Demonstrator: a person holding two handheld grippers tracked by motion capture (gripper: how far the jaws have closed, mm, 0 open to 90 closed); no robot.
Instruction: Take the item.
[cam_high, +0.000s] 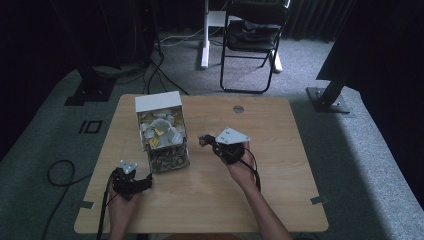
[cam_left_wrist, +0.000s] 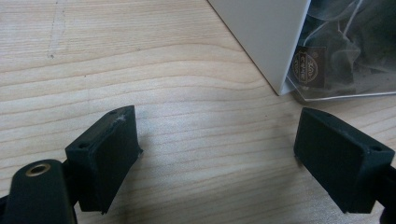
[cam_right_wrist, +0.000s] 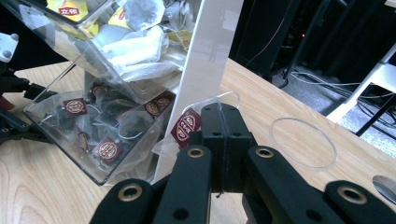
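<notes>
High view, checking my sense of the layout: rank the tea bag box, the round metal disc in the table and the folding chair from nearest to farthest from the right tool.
1. Tea bag box, just left of the right tool.
2. Round metal disc, beyond it, near the table's far edge.
3. Folding chair, on the floor past the table.

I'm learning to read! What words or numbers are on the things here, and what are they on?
Dark red tags on the tea bags in the clear box: round gold emblem, letters too small to read.
Dark red tag beside the right gripper: gold print, too blurred.
Yellow tag in the top compartment: red characters, not clear enough to read.
Brown tag in the left gripper view: blurred.
</notes>
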